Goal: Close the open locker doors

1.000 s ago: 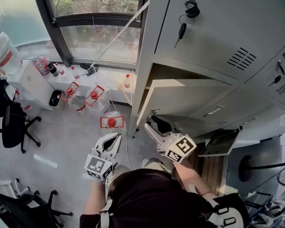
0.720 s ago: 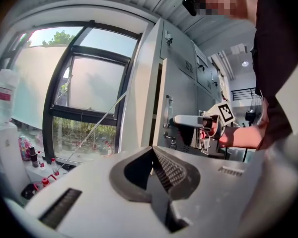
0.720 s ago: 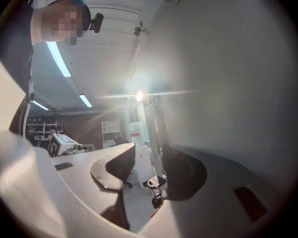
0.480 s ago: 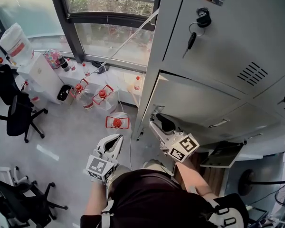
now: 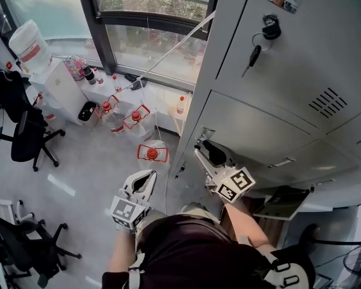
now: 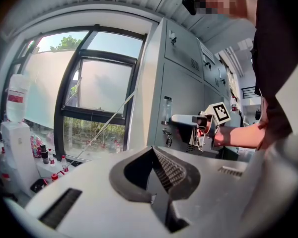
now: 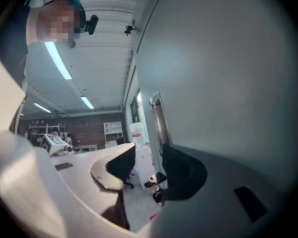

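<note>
Jaws of your right gripper (image 5: 206,150) stand apart with nothing between them. Their tips sit at the left edge of the middle locker door (image 5: 259,131), which lies almost flush with the front of the lockers. Your left gripper (image 5: 145,178) hangs over the floor (image 5: 78,167), apart from the lockers, its jaws together and empty. A key (image 5: 253,56) dangles from the upper door (image 5: 313,35).

Open floor (image 5: 78,167) left of lockers (image 5: 271,119); jugs (image 5: 152,153) block the window side.
</note>
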Available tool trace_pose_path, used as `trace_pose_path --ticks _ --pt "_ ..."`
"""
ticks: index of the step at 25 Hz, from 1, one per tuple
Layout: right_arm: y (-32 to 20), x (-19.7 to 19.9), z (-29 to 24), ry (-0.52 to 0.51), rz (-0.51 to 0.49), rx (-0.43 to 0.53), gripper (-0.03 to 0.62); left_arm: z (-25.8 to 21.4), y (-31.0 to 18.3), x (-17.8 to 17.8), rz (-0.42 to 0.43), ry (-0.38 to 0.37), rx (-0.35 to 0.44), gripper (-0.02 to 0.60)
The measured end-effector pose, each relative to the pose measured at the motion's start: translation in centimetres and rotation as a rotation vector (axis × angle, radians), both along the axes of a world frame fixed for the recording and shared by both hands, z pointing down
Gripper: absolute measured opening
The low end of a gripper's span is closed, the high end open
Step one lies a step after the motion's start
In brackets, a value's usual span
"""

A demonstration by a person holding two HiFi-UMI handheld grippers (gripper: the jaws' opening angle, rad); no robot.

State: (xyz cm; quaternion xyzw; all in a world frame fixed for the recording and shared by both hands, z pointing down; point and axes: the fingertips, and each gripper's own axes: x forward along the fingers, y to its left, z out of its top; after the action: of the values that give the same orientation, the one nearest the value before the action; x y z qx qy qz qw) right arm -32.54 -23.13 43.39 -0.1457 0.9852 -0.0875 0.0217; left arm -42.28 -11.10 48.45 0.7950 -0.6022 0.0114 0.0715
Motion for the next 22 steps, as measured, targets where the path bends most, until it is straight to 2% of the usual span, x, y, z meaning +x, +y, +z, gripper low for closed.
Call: trace_pose_path --ticks 8,14,22 --pt "0.3 0.1 0.0 -0.006 0.010 -0.014 0.166 -0.3 0.2 -0.1 0.003 -0.002 -0.012 0.008" --pt "1.7 0.3 0.1 0.000 0.037 -0.012 0.161 -0.2 0.4 0.0 0.060 0.003 0.003 0.008" --pt "3.5 1.9 0.6 0.016 0.147 -0.014 0.152 -0.1 0.3 0.2 0.175 0.006 0.000 0.008"
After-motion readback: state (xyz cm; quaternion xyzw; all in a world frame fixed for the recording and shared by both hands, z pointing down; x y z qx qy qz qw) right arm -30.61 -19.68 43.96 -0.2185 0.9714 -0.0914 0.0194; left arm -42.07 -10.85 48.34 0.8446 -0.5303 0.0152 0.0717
